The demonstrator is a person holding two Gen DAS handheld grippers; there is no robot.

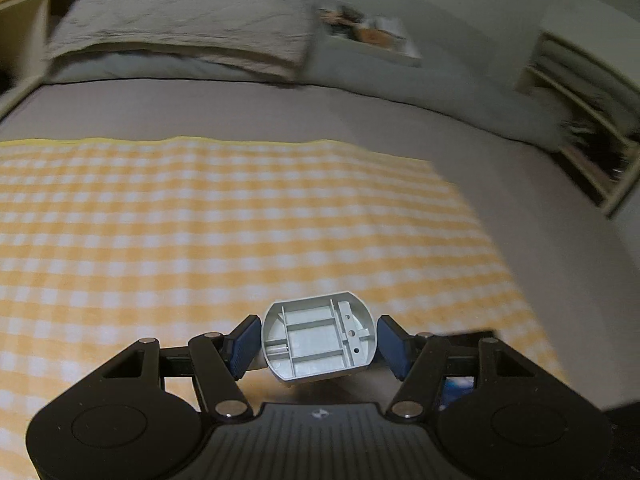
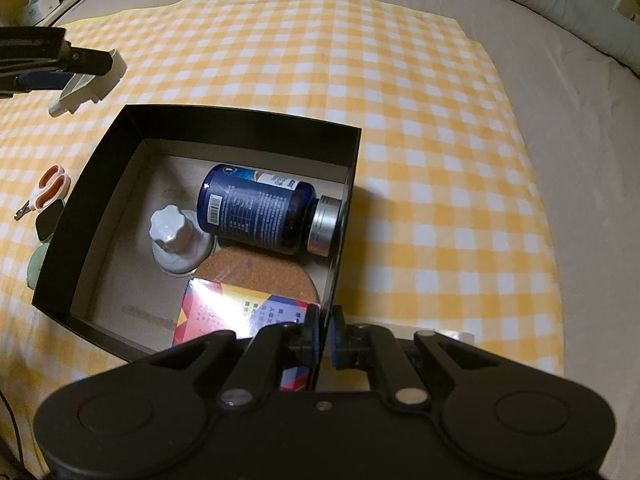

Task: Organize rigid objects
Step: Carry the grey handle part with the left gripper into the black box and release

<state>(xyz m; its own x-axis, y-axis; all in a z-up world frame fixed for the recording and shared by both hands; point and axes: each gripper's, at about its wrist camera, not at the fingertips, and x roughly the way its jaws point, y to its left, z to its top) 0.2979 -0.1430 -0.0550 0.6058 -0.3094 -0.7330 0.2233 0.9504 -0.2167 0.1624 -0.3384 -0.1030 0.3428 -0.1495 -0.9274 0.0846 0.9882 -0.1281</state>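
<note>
The box [image 2: 224,120] rests on the cloth [image 2: 400,80], which is spread over the bed [image 2: 580,160]. Inside the box, the bottle [image 2: 256,208] lies on its side toward the far wall, with the knobbed lid [image 2: 176,240] to its left and the cork mat [image 2: 260,276] and carton [image 2: 236,312] nearer. The scissors [image 2: 48,192] lie on the cloth left of the box.

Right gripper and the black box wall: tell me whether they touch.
Touching. The right wrist view shows the right gripper with its jaws shut on the near wall of the black box, one pad on each side.
</note>
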